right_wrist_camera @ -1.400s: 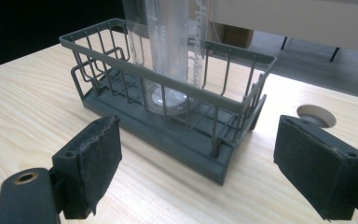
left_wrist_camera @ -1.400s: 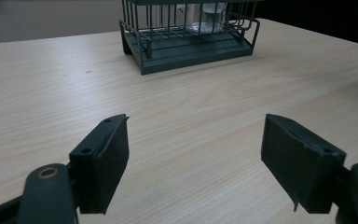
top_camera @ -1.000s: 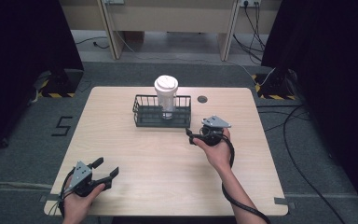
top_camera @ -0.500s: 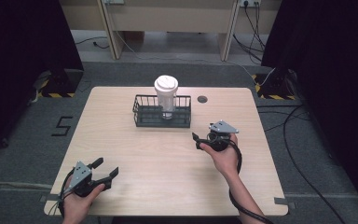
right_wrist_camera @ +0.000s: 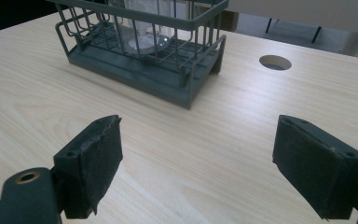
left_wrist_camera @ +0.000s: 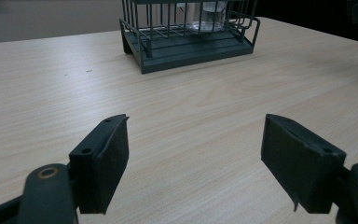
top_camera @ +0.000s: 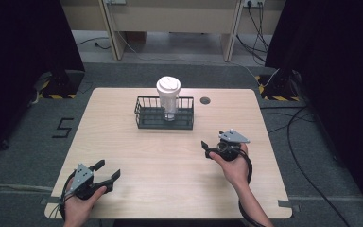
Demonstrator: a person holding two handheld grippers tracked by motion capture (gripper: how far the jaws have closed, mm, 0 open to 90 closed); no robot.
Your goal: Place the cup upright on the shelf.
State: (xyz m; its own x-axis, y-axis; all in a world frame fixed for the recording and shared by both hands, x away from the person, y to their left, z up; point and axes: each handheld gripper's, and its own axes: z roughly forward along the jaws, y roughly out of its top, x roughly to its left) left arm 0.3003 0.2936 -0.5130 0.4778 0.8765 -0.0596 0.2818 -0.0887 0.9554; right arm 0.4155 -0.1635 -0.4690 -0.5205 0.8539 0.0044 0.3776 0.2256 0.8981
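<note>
Toward the far edge of the tabletop, about midway along it, stands the dark wire basket (top_camera: pixel 164 113), and inside it, at its middle, a clear cup with a white lid (top_camera: pixel 168 94) stands upright, rising well above the basket's rim. Through the bars in my right gripper view I see the cup's clear base resting on the basket floor. Just to the right of the basket, near the same far edge, a round cable hole (top_camera: pixel 205 100) is cut in the tabletop (top_camera: pixel 170 161).

My right gripper (top_camera: pixel 210 149) sits in my right hand over the right half of the tabletop, nearer to me than the basket and well apart from it, pointing leftward and toward the basket. Its jaws are spread wide with nothing but bare wood between them.

My left gripper (top_camera: pixel 107 171) is in my left hand at the near left corner of the tabletop, far from the basket. Its jaws are also spread wide and hold nothing; in my left gripper view the basket (left_wrist_camera: pixel 186 32) lies well ahead, beyond bare wood.
</note>
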